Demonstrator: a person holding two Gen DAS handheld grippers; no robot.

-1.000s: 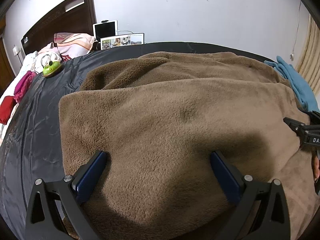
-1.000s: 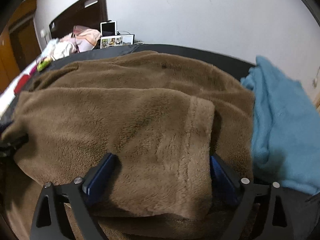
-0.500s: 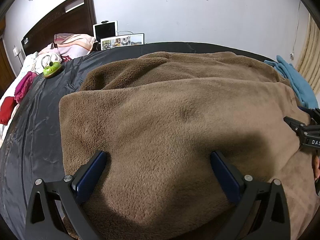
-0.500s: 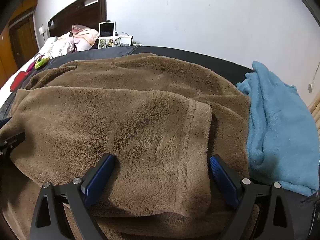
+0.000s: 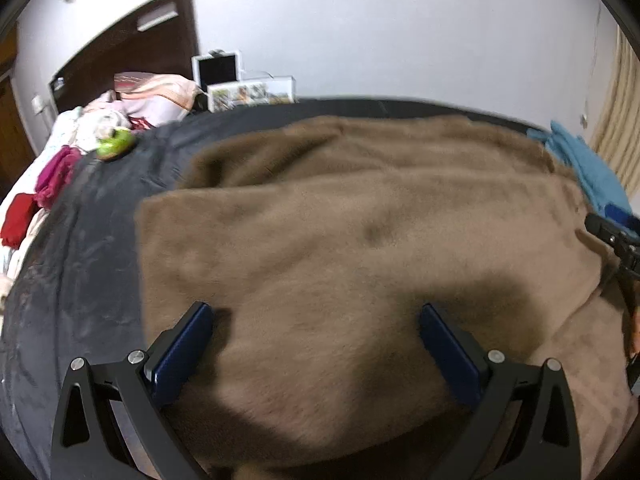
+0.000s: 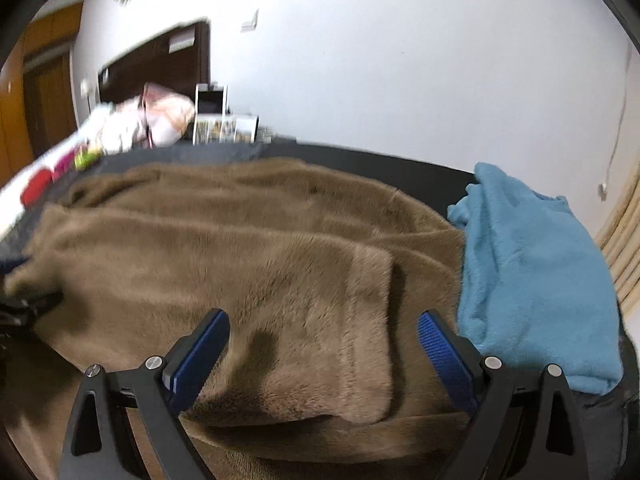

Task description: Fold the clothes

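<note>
Both tongs gape wide and hold nothing: the left tongs [image 5: 316,344] and right tongs [image 6: 324,344] hang over the brown fleece [image 5: 360,240], spread across the bed [image 5: 80,280]. Soft, thick and floppy, it probably wants pinching at its folded near edge.
</note>
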